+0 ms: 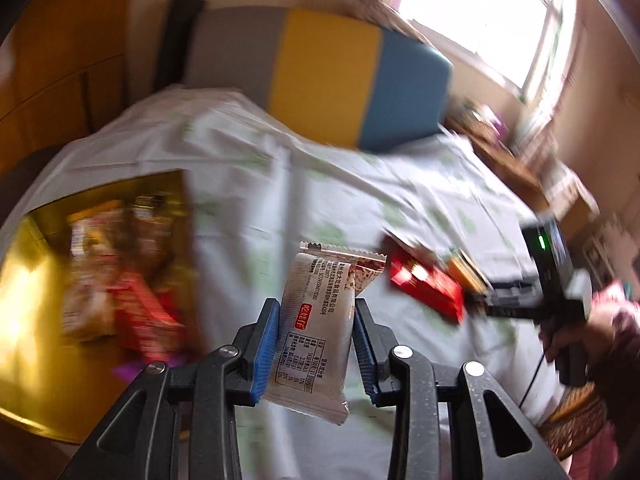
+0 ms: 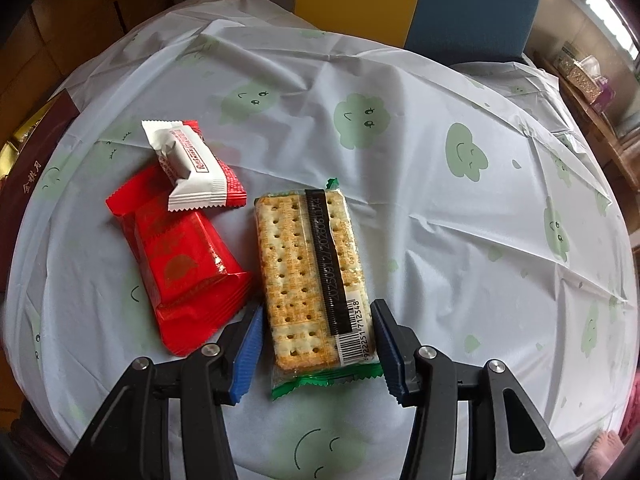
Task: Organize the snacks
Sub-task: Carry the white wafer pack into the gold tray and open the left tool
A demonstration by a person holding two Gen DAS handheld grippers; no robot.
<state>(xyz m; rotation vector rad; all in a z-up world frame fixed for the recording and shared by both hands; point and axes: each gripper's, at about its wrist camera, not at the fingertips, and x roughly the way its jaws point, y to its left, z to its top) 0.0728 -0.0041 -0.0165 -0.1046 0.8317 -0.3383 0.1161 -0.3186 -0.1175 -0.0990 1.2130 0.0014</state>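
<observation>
Cloud-print tablecloth (image 2: 400,208), gold box (image 1: 28,320) at left. My left gripper (image 1: 316,344) clamps silver snack packet (image 1: 316,320), airborne. Right gripper (image 2: 316,344) straddles cracker pack (image 2: 316,272), pads not pressing. I'd carry packet level over box, release low.

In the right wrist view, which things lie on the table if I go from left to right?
Dark red box at the edge → red packet with a white and red packet resting on its far end → cracker pack, between the right gripper's fingers.

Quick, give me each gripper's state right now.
Left gripper: shut on a silver snack packet, lifted off the table.
Right gripper: astride the cracker pack; contact cannot be told.
</observation>
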